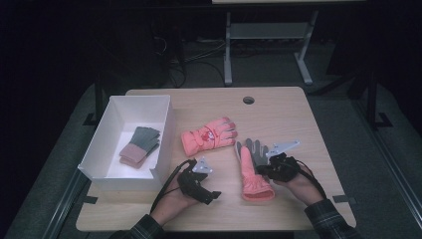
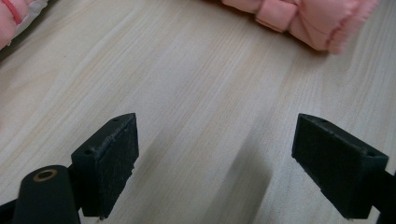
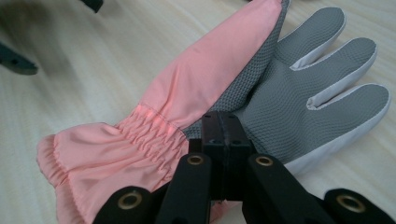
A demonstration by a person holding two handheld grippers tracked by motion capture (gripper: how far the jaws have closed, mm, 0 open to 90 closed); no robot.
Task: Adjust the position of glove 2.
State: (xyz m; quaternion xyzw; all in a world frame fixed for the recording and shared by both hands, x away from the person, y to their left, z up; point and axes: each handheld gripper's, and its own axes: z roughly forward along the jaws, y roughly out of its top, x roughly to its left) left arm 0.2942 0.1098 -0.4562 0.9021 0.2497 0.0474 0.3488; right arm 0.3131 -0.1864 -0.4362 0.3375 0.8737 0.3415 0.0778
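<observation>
The right gripper (image 3: 223, 140) is pinching the palm-up pink and grey glove (image 3: 261, 93) near its wrist, fingers (image 3: 212, 135) pressed together on the fabric; the glove is lying flat on the bench (image 1: 278, 107), its grey fingertips pointing away. The left gripper (image 2: 217, 154) is hovering with fingers (image 2: 109, 158) spread wide over bare wood. Beyond them a second pink glove (image 1: 208, 134) is lying, and farther left a white box (image 1: 104, 149) is holding grey knit gloves (image 1: 140, 145).
</observation>
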